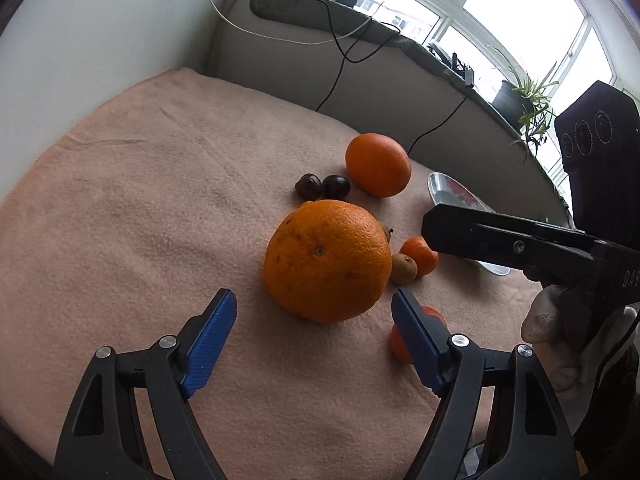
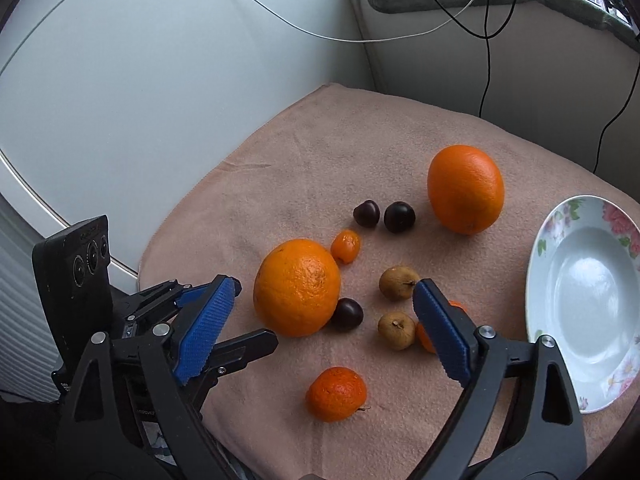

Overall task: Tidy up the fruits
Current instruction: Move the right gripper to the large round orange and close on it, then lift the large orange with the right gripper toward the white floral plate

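Note:
A large orange point(image 1: 327, 260) lies on the pink cloth point(image 1: 160, 200) right in front of my left gripper point(image 1: 313, 300). Its blue pads stand open on either side of the fruit's near edge without pressing it. A second large orange point(image 1: 378, 165) sits farther back. My right gripper point(image 2: 326, 286) is open above the fruit cluster, with the near orange point(image 2: 297, 287), a dark cherry point(image 2: 346, 314) and two small brown fruits point(image 2: 398, 282) beyond its tips. A mandarin point(image 2: 336, 394) lies nearest. In the left wrist view, the right gripper's black finger point(image 1: 480, 236) reaches in from the right.
A flowered white plate point(image 2: 536, 264) stands empty at the cloth's right side. Two more dark cherries point(image 2: 399, 217), a small kumquat point(image 2: 346, 246) and the far orange point(image 2: 465, 189) lie behind. Walls, hanging cables and a windowsill with a plant point(image 1: 528, 96) border the back.

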Tool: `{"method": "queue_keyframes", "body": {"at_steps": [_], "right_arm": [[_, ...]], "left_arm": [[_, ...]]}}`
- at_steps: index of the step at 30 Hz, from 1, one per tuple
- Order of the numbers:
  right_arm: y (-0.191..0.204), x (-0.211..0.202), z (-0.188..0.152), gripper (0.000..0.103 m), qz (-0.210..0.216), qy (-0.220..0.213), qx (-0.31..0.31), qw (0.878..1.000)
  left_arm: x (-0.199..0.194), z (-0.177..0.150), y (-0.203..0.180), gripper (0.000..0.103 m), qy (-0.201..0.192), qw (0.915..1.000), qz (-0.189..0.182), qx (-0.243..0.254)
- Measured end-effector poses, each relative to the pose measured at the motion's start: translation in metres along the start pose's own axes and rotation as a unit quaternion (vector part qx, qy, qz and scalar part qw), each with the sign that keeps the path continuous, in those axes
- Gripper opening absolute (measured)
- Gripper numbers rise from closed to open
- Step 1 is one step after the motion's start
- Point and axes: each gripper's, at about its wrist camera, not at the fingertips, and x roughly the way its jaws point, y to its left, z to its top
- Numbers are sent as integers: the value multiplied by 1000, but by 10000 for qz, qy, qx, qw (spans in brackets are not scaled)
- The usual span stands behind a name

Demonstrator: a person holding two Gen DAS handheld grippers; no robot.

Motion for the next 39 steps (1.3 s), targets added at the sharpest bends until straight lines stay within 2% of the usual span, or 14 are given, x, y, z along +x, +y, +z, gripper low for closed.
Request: {"method": "queue_keyframes", "body": {"at_steps": [3, 5, 7, 12, 16, 19, 22, 24, 32, 39], "right_arm": [[6, 7, 2, 91, 112, 117, -118, 9998], [9, 14, 2, 82, 184, 200, -168, 9995], [9, 20, 4, 78, 224, 277, -168, 9992], [7, 34, 5, 77, 228, 450, -146, 9986], [5, 41, 6, 71, 279, 573, -119, 9979], [5, 42, 6, 70, 249, 584, -154, 9979], [3, 42, 7, 64, 197, 575, -146, 9980], [3, 41, 7, 60, 166, 565, -145, 9982], [6, 35, 6, 59, 121, 447, -167, 9988], [6, 15, 6, 59, 93, 204, -142, 9996]], "left_arm": [[2, 1, 3, 78, 24, 10000, -52, -69], [3, 1, 5, 77, 44, 9999, -89, -84], [5, 0, 7, 77, 72, 9998, -145, -101], [7, 2, 7, 75, 93, 9997, -221, -107], [9, 3, 8, 74, 118, 9994, -298, -143], [10, 3, 9, 71, 139, 9991, -370, -175], [12, 4, 7, 65, 152, 9987, -447, -172], [12, 4, 5, 64, 145, 9990, -411, -122], [11, 5, -3, 63, 124, 9995, -274, -11], [6, 10, -15, 63, 26, 9995, -296, 111]]}}
